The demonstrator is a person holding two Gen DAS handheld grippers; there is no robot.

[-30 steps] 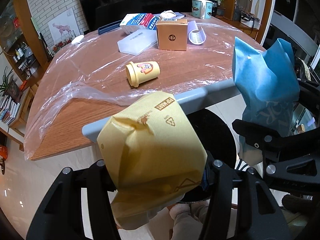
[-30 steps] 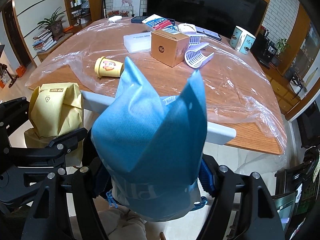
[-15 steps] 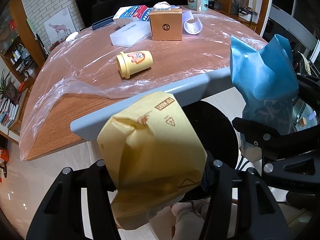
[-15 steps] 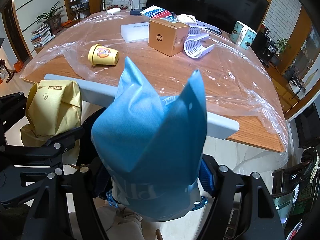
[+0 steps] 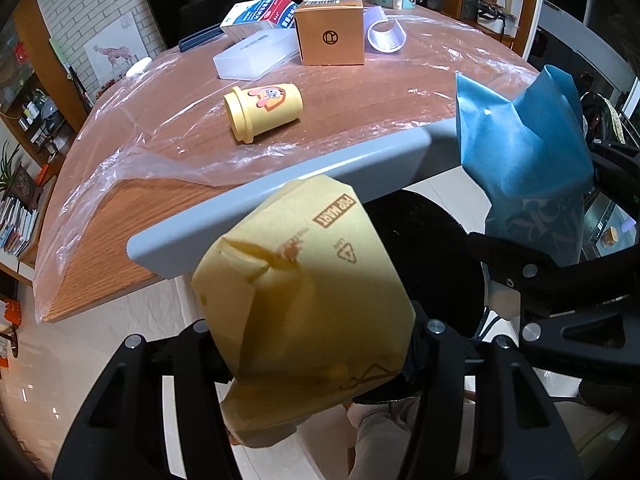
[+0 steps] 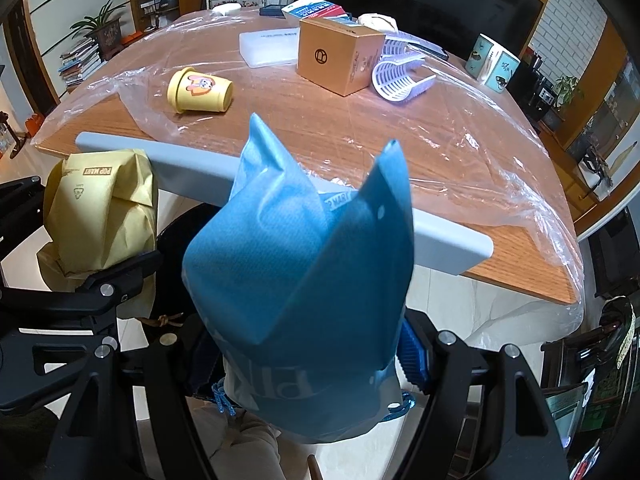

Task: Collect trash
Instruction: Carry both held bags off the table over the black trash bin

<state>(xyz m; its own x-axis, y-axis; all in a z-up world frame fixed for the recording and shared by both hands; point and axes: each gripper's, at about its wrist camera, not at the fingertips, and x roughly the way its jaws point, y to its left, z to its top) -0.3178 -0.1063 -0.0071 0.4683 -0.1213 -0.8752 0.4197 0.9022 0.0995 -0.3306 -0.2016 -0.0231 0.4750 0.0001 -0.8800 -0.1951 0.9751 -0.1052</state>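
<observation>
My left gripper [image 5: 316, 332] is shut on a crumpled yellow paper bag [image 5: 308, 284], which also shows in the right wrist view [image 6: 104, 216]. My right gripper [image 6: 308, 344] is shut on a blue paper bag [image 6: 304, 264], also seen at the right of the left wrist view [image 5: 524, 152]. Both bags hang above a black round bin [image 5: 432, 248] below the table's near edge. A yellow cartoon cup [image 5: 262, 112] lies on its side on the plastic-covered wooden table [image 5: 120, 216]; it also shows in the right wrist view [image 6: 200, 90].
A grey bar [image 6: 192, 168] runs along the table's near edge. Farther back stand a brown cardboard box [image 6: 340, 54], a translucent flat case [image 6: 268, 48], a white slotted holder [image 6: 396, 76], a blue-red carton [image 5: 260, 14] and a patterned mug [image 6: 496, 62].
Both grippers with their bags have moved closer to the table; the cup and box look nearer. The grips are unchanged.
</observation>
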